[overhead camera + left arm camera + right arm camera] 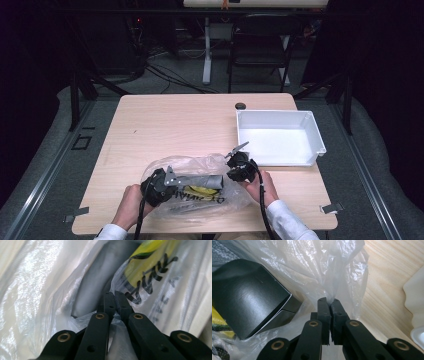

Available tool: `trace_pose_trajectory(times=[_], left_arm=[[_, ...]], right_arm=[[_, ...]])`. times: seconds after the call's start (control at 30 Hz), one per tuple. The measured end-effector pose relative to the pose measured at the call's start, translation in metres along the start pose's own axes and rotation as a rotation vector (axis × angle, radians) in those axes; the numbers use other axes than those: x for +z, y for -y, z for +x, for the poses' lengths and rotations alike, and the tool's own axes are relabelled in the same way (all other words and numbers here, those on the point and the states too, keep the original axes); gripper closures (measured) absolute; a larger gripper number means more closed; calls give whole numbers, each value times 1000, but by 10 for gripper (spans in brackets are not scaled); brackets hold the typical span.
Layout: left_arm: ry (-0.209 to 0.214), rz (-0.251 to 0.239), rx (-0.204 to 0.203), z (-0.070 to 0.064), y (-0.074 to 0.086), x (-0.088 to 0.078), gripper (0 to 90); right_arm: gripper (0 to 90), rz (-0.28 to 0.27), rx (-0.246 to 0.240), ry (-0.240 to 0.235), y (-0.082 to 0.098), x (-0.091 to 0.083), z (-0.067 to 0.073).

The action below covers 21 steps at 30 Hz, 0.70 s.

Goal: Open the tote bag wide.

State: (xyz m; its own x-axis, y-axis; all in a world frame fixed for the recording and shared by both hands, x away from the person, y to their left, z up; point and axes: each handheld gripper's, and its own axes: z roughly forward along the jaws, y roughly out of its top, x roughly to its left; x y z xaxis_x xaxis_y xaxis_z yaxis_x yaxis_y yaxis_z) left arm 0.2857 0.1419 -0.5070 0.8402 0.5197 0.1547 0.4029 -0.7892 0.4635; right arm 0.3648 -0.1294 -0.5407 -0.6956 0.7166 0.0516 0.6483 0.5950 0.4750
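Low in the high view, we pinch the plastic bag with both tongs: left tongs and right tongs clamped tight on its film, dark box inside.

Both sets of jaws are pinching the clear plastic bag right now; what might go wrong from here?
1. The thin clear plastic bag could tear where the left gripper and right gripper pinch only film.
2. The dark grey box and yellow packet inside may slide out onto the wooden table instead of the white plastic tray.
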Motion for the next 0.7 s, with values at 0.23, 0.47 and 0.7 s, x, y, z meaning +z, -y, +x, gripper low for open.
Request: trace_pose_trajectory(times=[0.23, 0.47, 0.7], left_arm=[[79, 89, 10, -4, 17, -3, 900], [97, 203, -97, 11, 26, 17, 891], [68, 241, -155, 21, 30, 30, 845]], right_arm=[[888, -9, 21, 6, 2, 1, -2], [891, 8, -15, 38, 1, 6, 0], [890, 7, -43, 78, 0, 9, 2]])
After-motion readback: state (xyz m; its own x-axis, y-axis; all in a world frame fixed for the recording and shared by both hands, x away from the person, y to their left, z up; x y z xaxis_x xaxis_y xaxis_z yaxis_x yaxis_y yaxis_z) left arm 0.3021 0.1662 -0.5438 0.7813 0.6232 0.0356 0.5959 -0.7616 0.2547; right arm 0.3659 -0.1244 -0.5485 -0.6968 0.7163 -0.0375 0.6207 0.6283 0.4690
